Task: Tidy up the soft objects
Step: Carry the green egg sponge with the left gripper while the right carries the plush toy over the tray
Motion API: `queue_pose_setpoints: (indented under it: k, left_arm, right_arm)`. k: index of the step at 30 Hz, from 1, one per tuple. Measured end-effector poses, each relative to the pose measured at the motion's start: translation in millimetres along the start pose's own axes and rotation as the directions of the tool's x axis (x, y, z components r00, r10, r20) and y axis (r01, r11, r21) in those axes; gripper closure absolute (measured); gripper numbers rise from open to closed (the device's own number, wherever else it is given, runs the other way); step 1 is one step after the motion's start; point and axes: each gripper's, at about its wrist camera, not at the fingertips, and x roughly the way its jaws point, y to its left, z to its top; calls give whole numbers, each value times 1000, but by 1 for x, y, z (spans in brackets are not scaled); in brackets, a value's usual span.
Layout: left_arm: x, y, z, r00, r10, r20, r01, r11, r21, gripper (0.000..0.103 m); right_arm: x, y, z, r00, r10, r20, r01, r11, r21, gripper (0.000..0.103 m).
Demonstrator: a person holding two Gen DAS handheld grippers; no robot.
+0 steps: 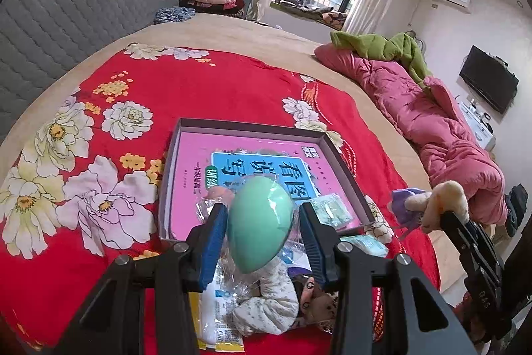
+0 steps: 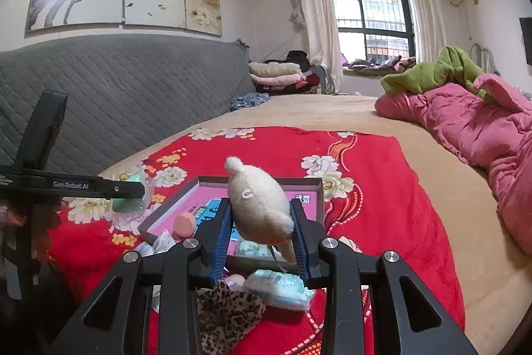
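My left gripper [image 1: 262, 208] is shut on a mint-green egg-shaped sponge [image 1: 256, 232] in clear wrap, held above the near edge of an open shallow box [image 1: 186, 135] with a pink book in its bottom. In the right wrist view my right gripper [image 2: 260, 205] is shut on a cream plush toy [image 2: 252, 188], also above the box [image 2: 319, 198]. A round orange sponge [image 2: 184, 223] and a tissue pack [image 1: 332, 208] lie in the box. The right gripper's plush toy [image 1: 445, 198] shows at the right of the left wrist view.
Everything sits on a red flowered bedspread [image 1: 166, 95]. In front of the box lie a tissue pack [image 2: 279, 288], a leopard-print cloth [image 2: 226, 311], a pale patterned cloth [image 1: 266, 298] and a white bag [image 1: 216, 315]. A pink quilt [image 1: 432, 122] lies right, a grey headboard [image 1: 66, 5] left.
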Motion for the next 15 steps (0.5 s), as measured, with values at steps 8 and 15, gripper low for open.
queue_pose_setpoints:
  k: [8,15]
  left_arm:
    - [9,18,9,1000,25,13,-24,999,-37,58]
    - [28,36,7,998,63,-14,-64,996,-57,58]
  right_arm:
    - [15,-1,4,1000,8,8,-8,1000,6,69]
    - [33,-4,6,1000,4,12,-4,1000,6,68]
